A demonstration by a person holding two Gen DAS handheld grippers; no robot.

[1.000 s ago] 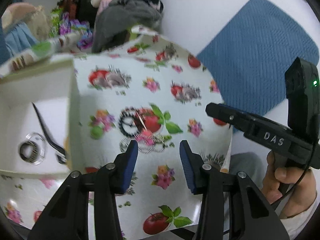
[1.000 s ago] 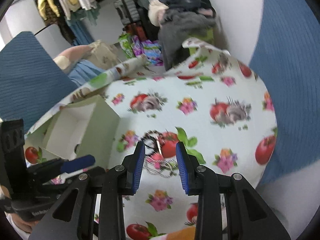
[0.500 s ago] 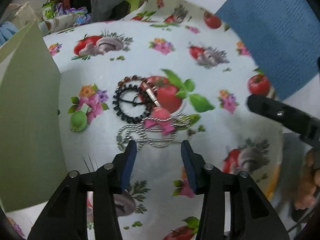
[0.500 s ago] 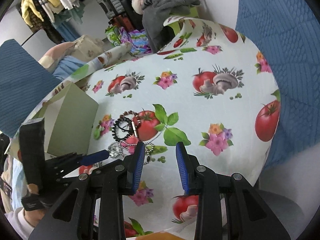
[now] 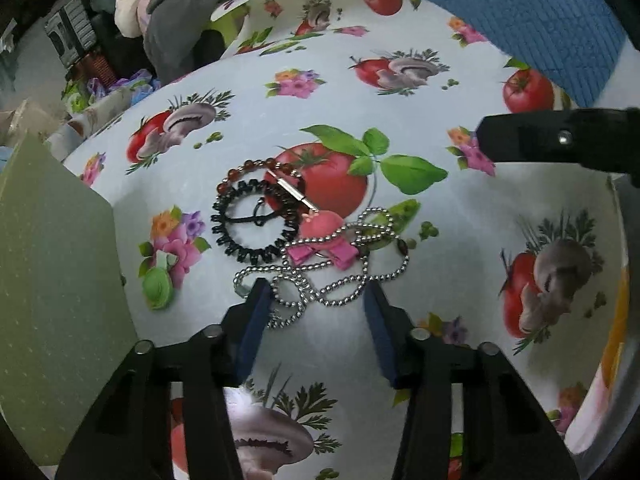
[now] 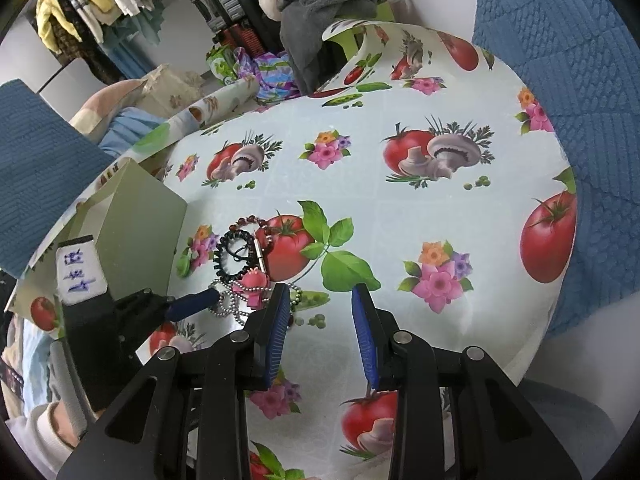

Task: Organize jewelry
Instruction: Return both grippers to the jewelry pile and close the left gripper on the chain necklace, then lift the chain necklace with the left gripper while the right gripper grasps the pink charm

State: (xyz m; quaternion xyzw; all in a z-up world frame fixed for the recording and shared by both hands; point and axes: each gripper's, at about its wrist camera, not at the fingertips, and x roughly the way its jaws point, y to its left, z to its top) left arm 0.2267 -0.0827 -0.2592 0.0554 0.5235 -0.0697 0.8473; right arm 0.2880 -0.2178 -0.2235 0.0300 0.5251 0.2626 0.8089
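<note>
Left wrist view: left claw (image 5: 316, 294) low over the desk (image 5: 400, 80), jaws apart and just now closing, straddling the silver ball chain (image 5: 320, 284), pads not pressing it. Behind the chain, touching: pink bow clip (image 5: 324, 240), black spiral hair tie (image 5: 256, 224), brown bead bracelet (image 5: 256, 168). Green box (image 5: 52, 280) at left. Right wrist view: right claw (image 6: 320, 308) parted, nothing between, just beside the pile.

The left gripper's blue-padded fingers (image 5: 256, 312) are covering part of the silver ball-chain necklace (image 5: 340, 284) (contact unclear); the pale green cardboard box (image 5: 56, 280) is running off the frame's left edge.
</note>
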